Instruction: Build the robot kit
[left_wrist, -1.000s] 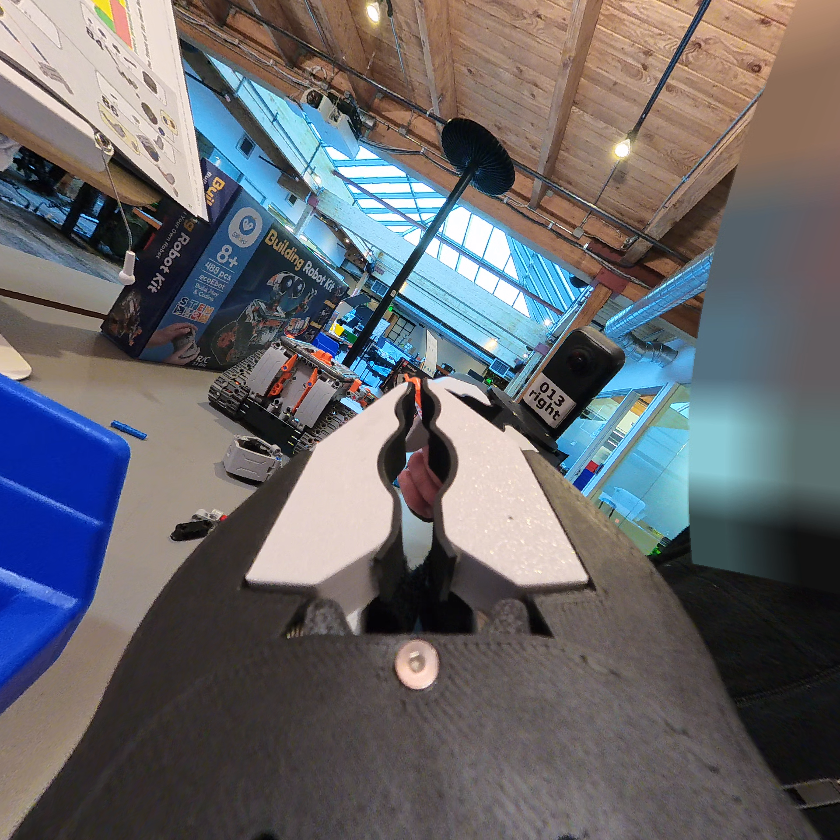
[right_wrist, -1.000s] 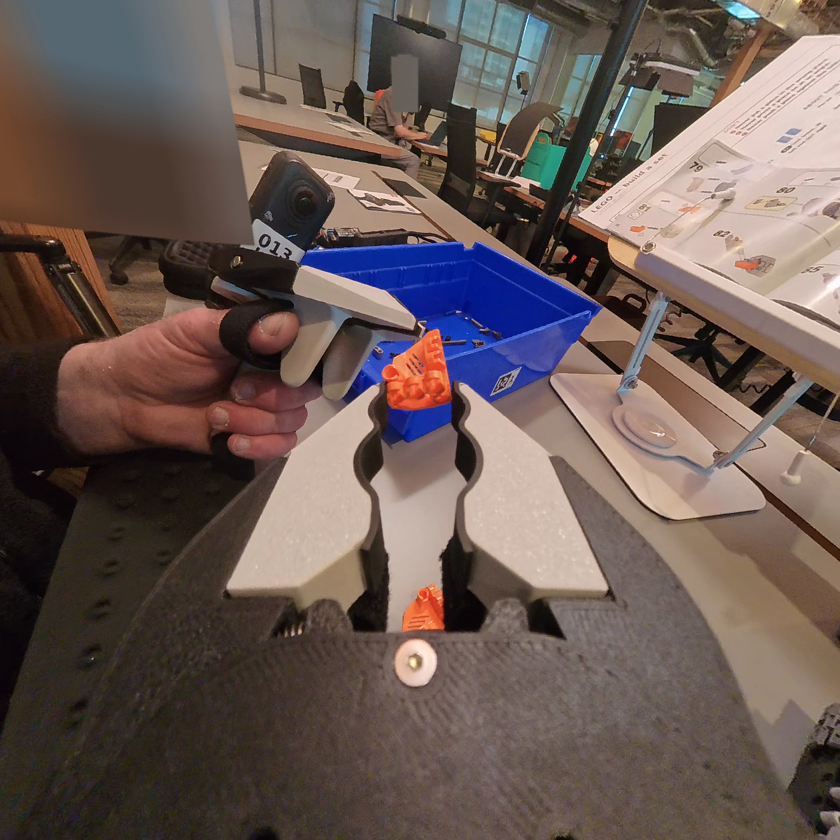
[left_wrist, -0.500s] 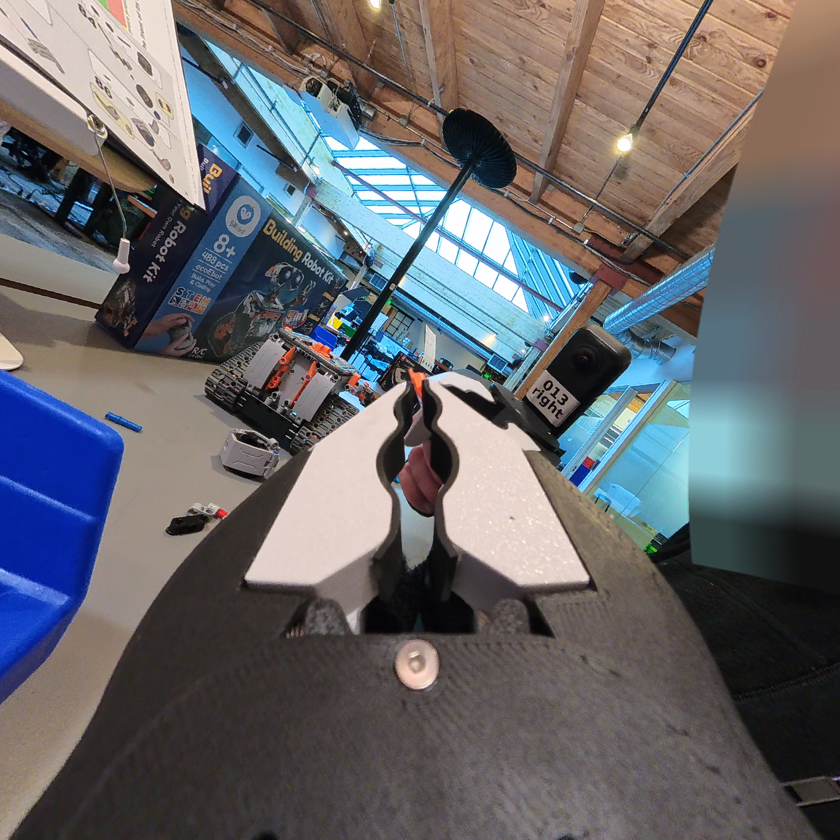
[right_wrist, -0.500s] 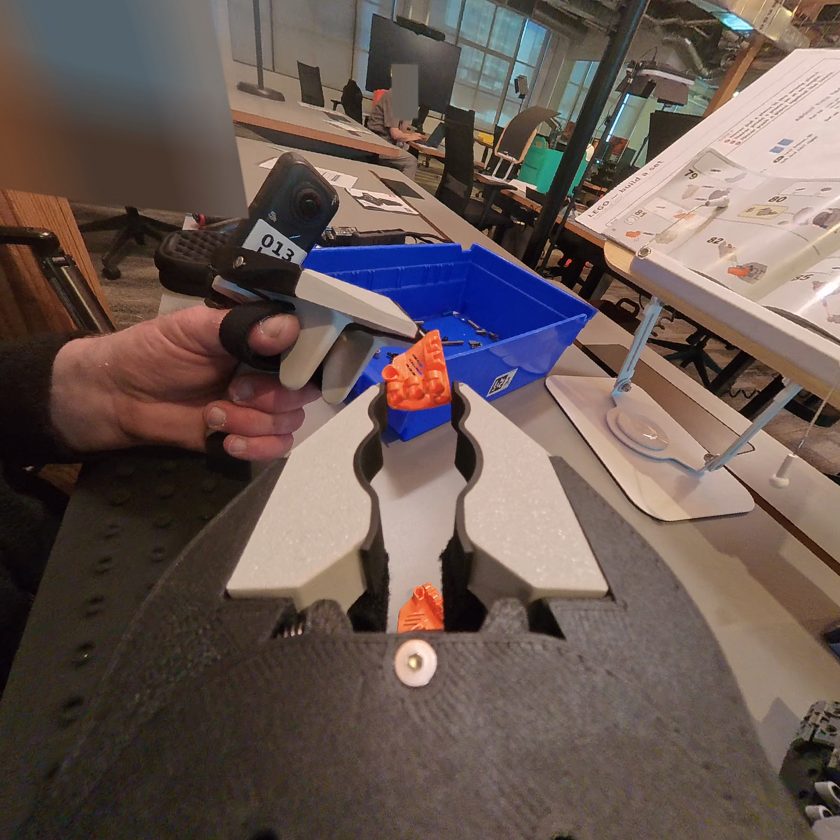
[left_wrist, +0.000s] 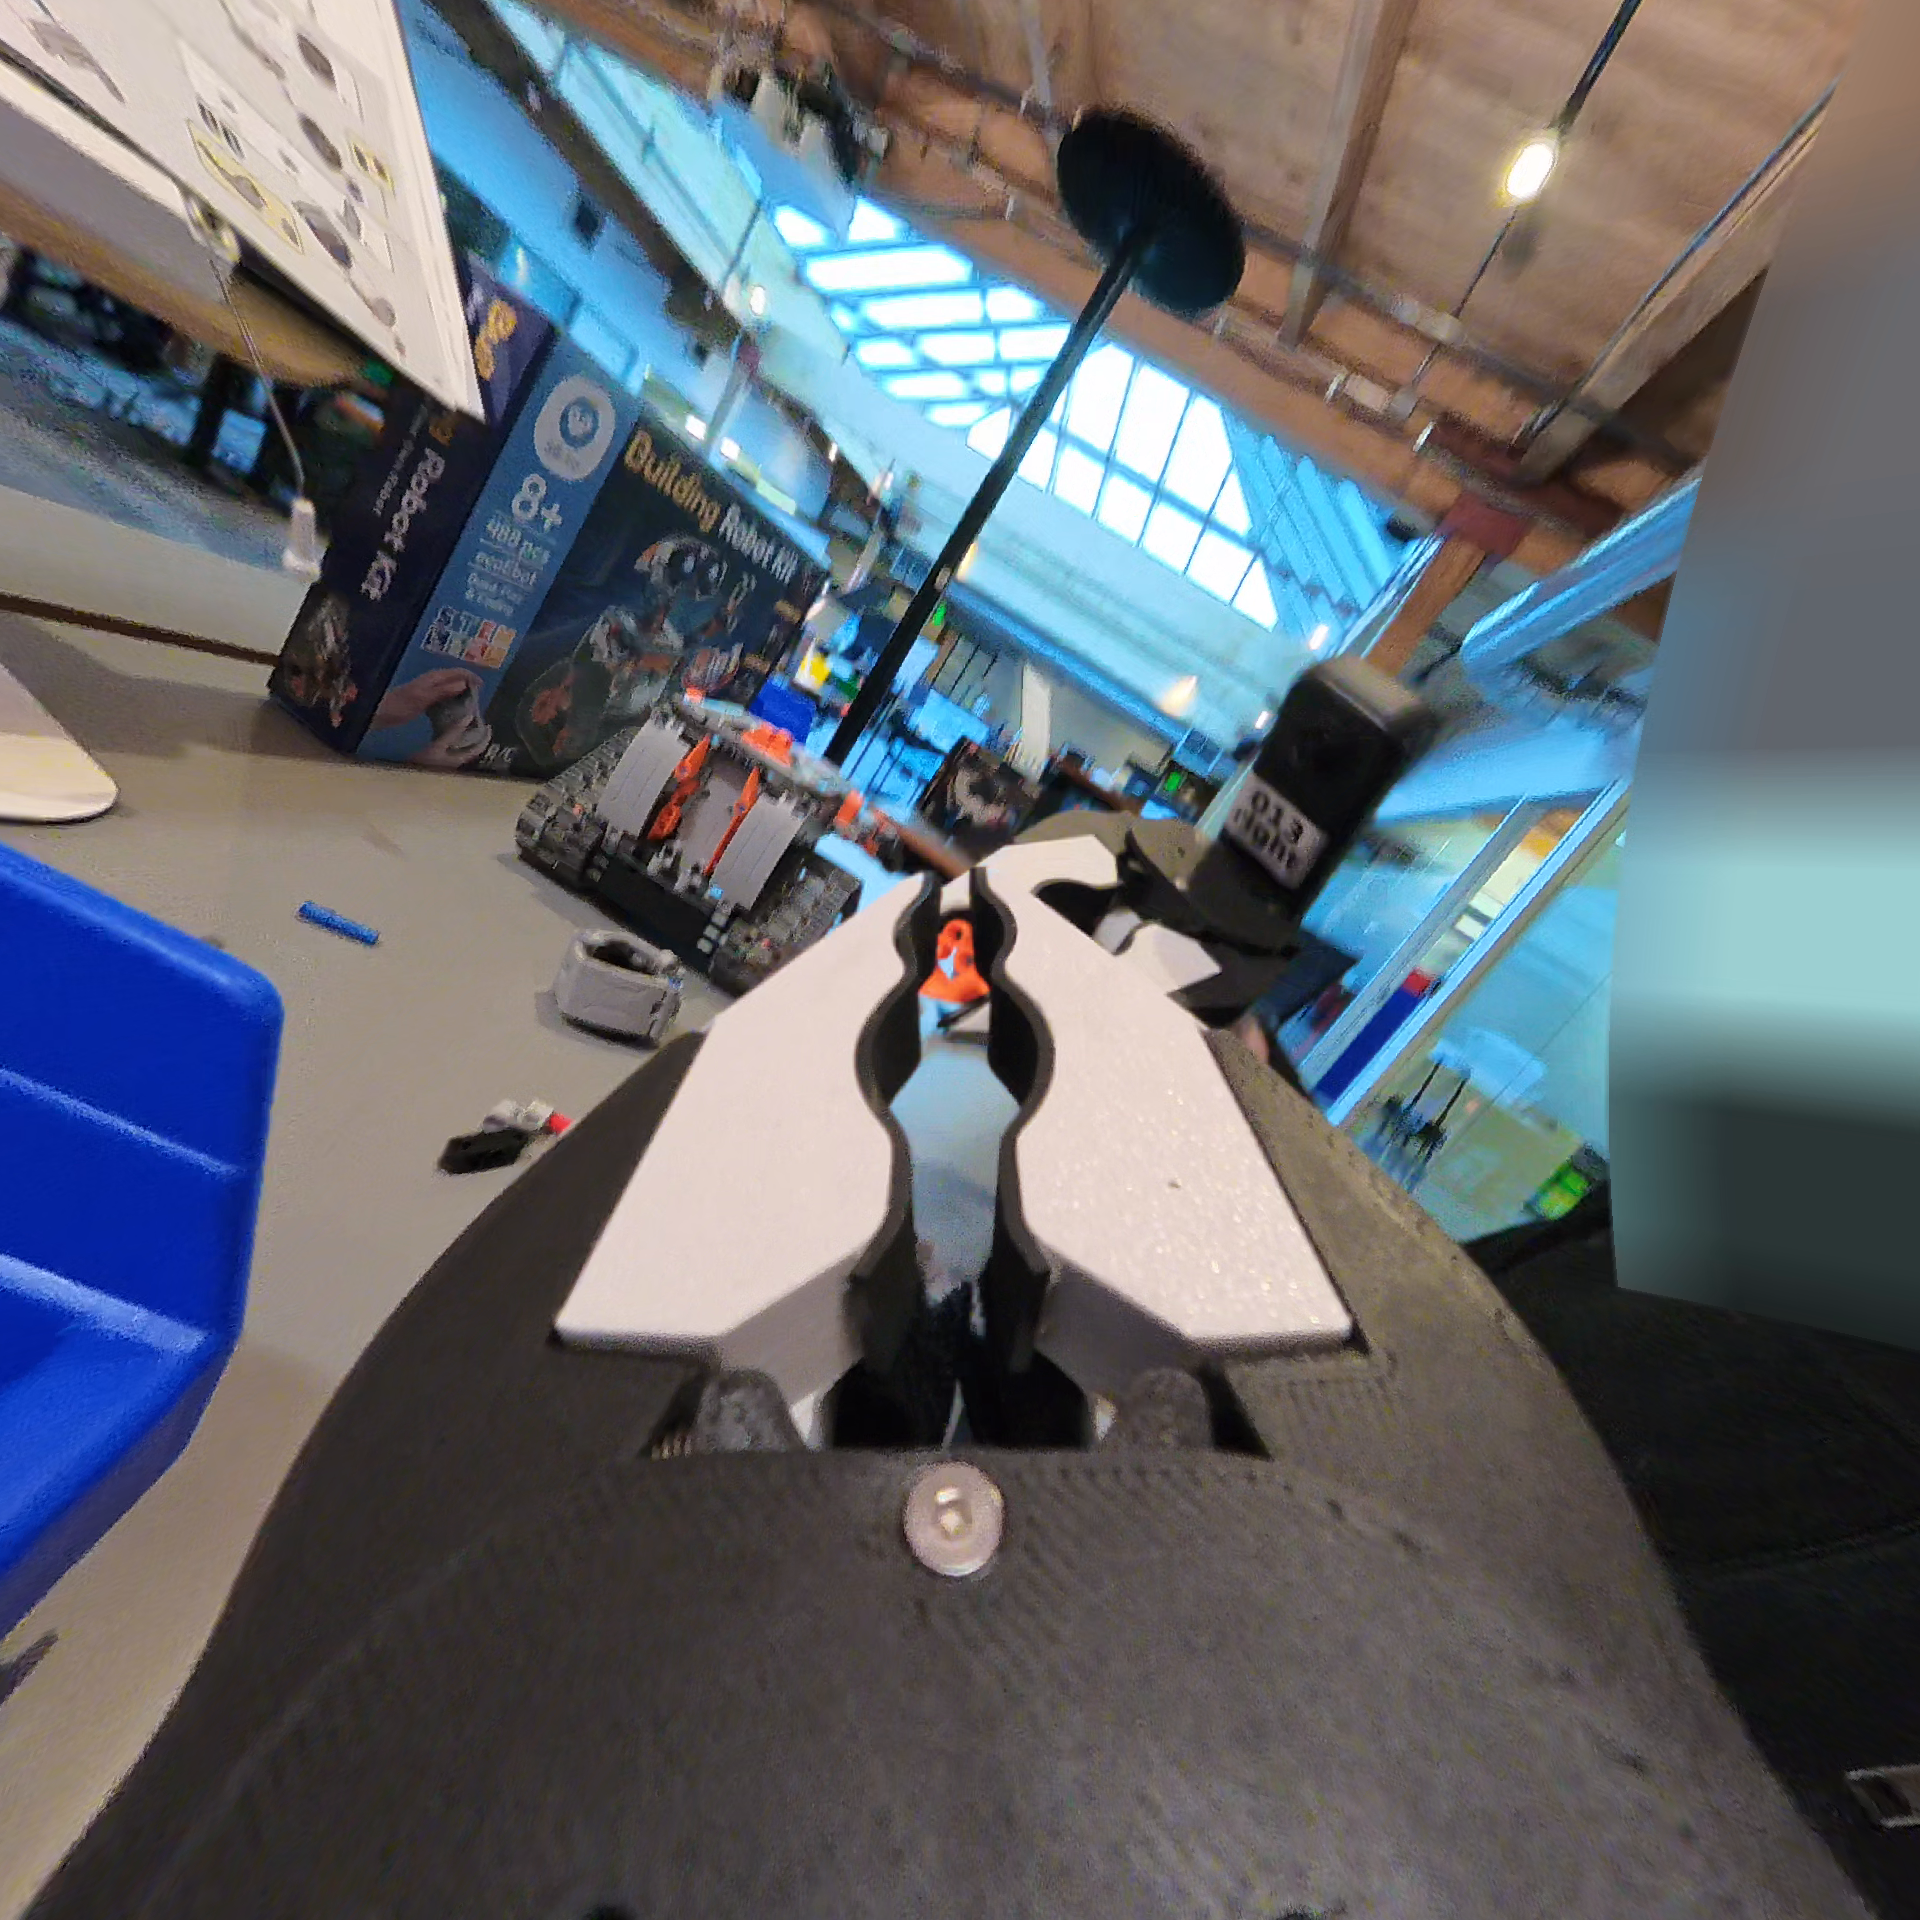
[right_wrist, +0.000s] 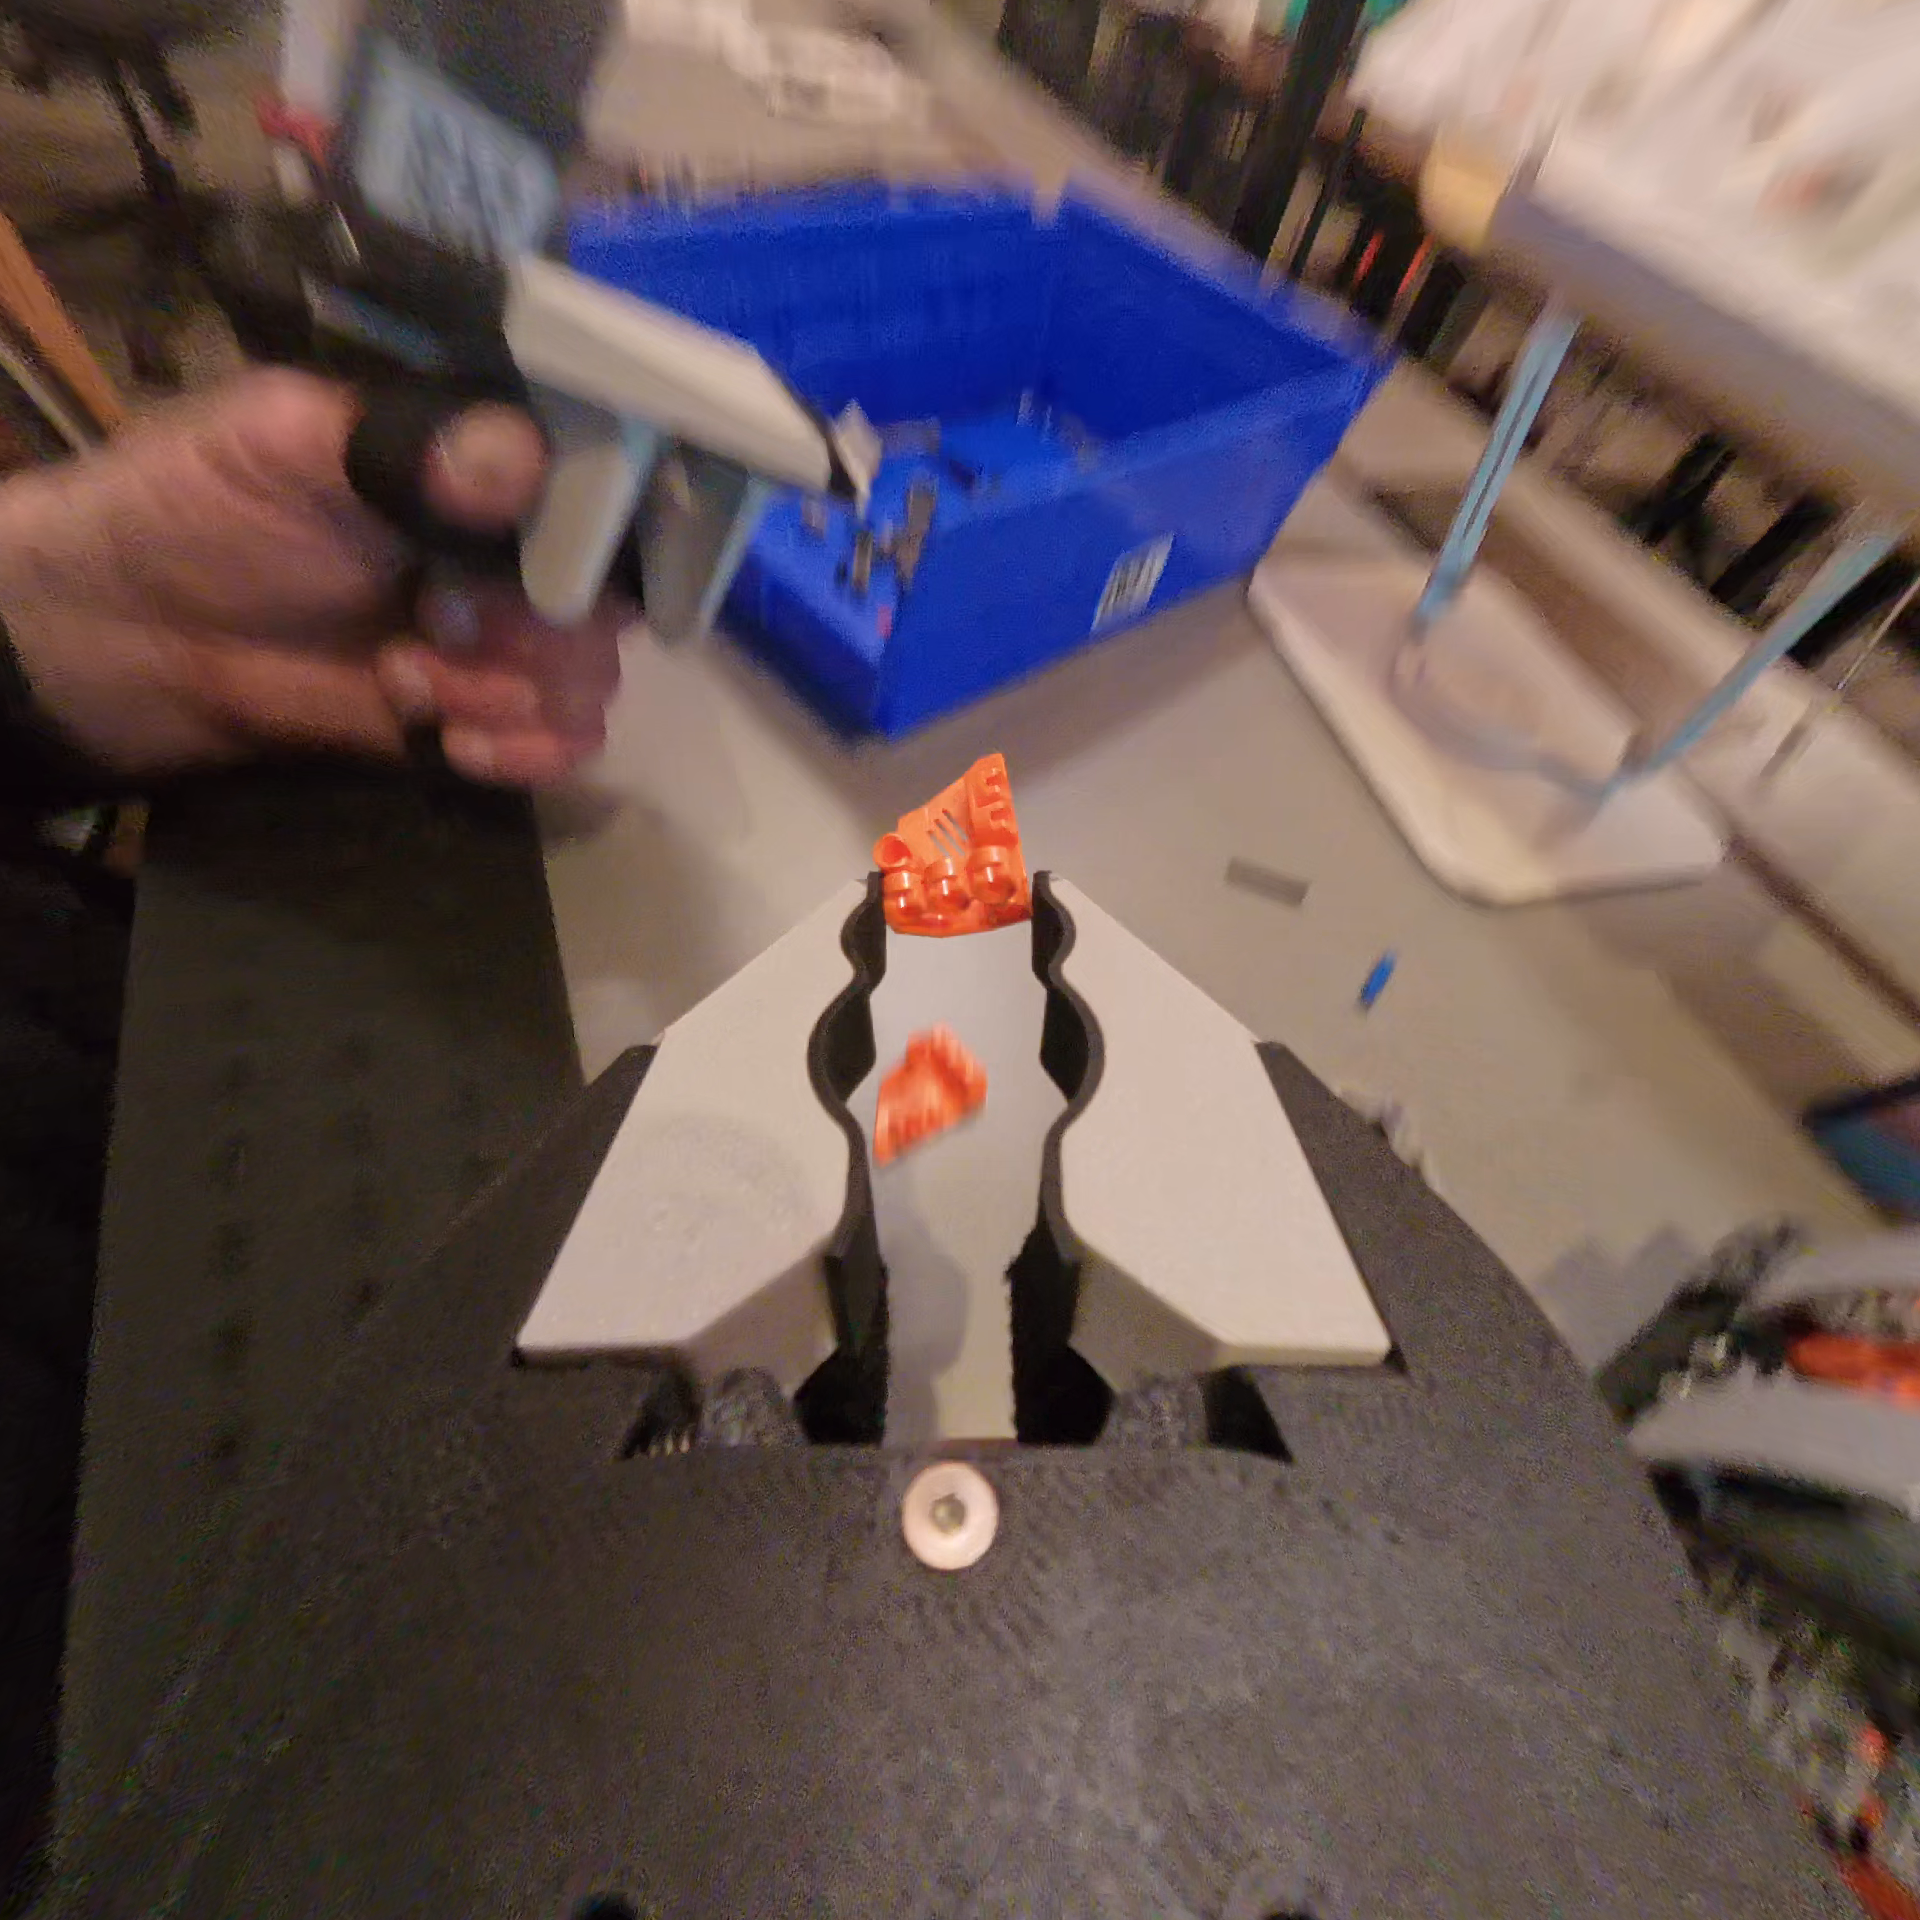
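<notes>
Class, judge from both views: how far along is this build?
Done: a tracked model looks part-built. In hand: the right gripper pinches an orange piece; the left gripper is shut, contents unclear. Left: another orange piece lies loose; small parts sit in the blue bin.

My right gripper (right_wrist: 954, 883) and left gripper (left_wrist: 958, 883) look alike: pale grey wedge fingers with wavy black inner pads, coarse black printed bodies, one silver screw each, dark sleeve at far left.
</notes>
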